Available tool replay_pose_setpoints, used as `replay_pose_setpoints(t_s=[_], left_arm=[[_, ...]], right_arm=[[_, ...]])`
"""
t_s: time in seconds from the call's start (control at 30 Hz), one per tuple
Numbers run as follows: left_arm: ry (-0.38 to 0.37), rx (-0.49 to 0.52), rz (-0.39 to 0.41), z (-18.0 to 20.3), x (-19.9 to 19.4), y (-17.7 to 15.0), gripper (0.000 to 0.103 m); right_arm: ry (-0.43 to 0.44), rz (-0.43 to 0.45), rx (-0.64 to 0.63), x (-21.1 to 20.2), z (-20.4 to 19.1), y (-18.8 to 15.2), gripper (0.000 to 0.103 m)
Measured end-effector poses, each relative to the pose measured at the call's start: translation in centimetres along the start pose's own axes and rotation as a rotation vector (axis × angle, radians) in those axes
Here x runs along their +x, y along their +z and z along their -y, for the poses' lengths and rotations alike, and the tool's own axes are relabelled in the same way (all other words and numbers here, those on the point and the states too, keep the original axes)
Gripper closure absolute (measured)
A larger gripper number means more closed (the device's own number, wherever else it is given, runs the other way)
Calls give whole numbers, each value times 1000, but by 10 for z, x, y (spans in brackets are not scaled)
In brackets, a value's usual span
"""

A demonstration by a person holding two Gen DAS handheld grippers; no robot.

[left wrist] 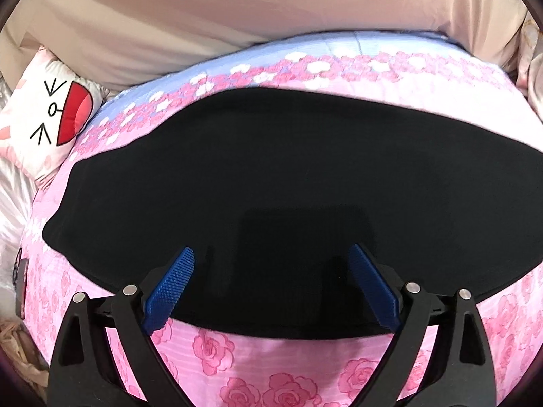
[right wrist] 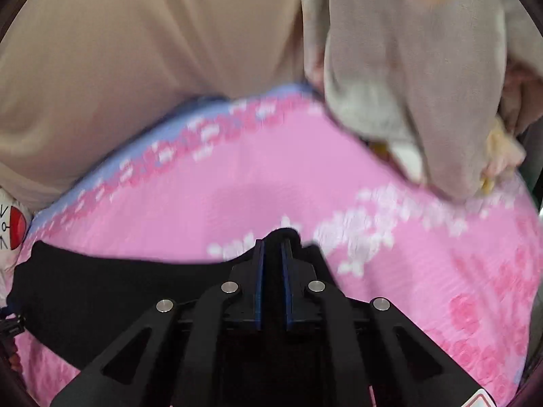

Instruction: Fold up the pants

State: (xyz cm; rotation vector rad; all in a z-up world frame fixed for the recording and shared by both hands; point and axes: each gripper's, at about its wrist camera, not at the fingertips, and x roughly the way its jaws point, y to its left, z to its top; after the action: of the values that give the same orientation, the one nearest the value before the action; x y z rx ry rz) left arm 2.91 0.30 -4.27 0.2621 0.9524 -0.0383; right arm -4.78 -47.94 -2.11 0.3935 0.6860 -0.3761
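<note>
No words, brand names or numbers can be read in either view. The only sign-like marks are on a white pillow at the left edge of the left wrist view: a drawn cartoon face made of thin black strokes, two arrow-like angles for eyes, a small circle between them, and a red half-round mouth. The same pillow shows at the far left of the right wrist view. A red-edged white label at the lower right of that view is cut off and unreadable.
</note>
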Motion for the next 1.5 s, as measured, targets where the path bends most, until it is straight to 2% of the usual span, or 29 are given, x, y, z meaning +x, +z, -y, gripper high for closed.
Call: replay_pose_setpoints(t_s=[0.03, 0.07, 0.13, 0.17, 0.2, 0.23, 0.3, 0.33, 0.4, 0.47, 0.5, 0.53, 0.57, 0.6, 0.63, 0.67, 0.7, 0.73, 0.77, 0.9, 0.93, 0.97, 1.03, 1.17, 1.27, 1.43, 1.5], left_arm=[[8, -1, -14, -1, 3, -2, 12], [10, -4, -23, -1, 6, -4, 12], [11, -14, -26, -1, 10, -6, 9], [17, -15, -22, -1, 10, -7, 8], [21, -12, -20, -1, 10, -6, 8], [20, -8, -21, -2, 10, -6, 8], [13, -15, -25, -3, 10, -6, 7], [11, -16, -25, -3, 11, -6, 7], [7, -20, -23, -3, 12, -7, 7], [3, -28, -18, -3, 13, -7, 7], [1, -31, -16, -3, 14, -7, 6], [-4, -35, -16, -5, 14, -7, 6], [-11, -38, -18, -6, 14, -7, 6], [-21, -43, -20, -9, 13, -6, 6], [-31, -55, -18, -14, 10, -7, 7], [-27, -67, -7, -21, 7, -7, 7], [-18, -84, 11, -28, 3, -8, 7], [-4, -120, 39, -44, -4, -8, 7], [4, -143, 51, -54, -6, -8, 7], [77, -310, 76, -122, -10, -9, 7], [98, -362, 73, -143, -8, -11, 7], [113, -408, 64, -162, -6, -14, 7], [122, -495, 43, -196, -2, -22, 7], [120, -652, 11, -263, 4, -44, 7], [132, -723, 30, -293, 1, -63, 7], [132, -735, 55, -310, -6, -87, 7], [114, -727, 54, -310, -6, -92, 7]], right_arm=[[-16, 61, -7, -12, 1, 2, 95], [-21, 79, 9, -15, 6, 2, 95], [-26, -19, 43, 11, 24, -4, 92], [-40, -69, 53, 25, 29, -9, 88], [-18, -99, 81, 32, 33, -13, 88], [7, -64, 114, 22, 35, -11, 88], [-34, 53, 113, -14, 29, -8, 86], [-20, 82, 112, -27, 26, -8, 82], [58, 98, 112, -45, 16, -11, 82], [141, 29, 73, -39, -1, -23, 83], [132, -15, 50, -30, -6, -28, 84], [73, -84, 22, -14, -8, -36, 86], [0, -129, 17, -1, -4, -43, 97], [-15, -150, 51, 5, 5, -46, 97], [10, -116, 128, -5, 16, -43, 96], [-35, -87, 147, -16, 18, -41, 94], [-93, -42, 130, -31, 14, -37, 89], [-106, -22, 118, -39, 10, -36, 84], [-95, -10, 110, -46, 2, -36, 84], [50, -28, 2, -55, -68, -47, 84], [103, -53, -54, -53, -100, -56, 80], [154, -74, -94, -50, -125, -65, 69], [252, -117, -175, -46, -176, -87, 61], [391, -198, -409, -38, -273, -130, 61], [476, -256, -548, -32, -334, -155, 61], [572, -279, -691, -24, -417, -172, 61], [584, -290, -745, -16, -442, -182, 61]])
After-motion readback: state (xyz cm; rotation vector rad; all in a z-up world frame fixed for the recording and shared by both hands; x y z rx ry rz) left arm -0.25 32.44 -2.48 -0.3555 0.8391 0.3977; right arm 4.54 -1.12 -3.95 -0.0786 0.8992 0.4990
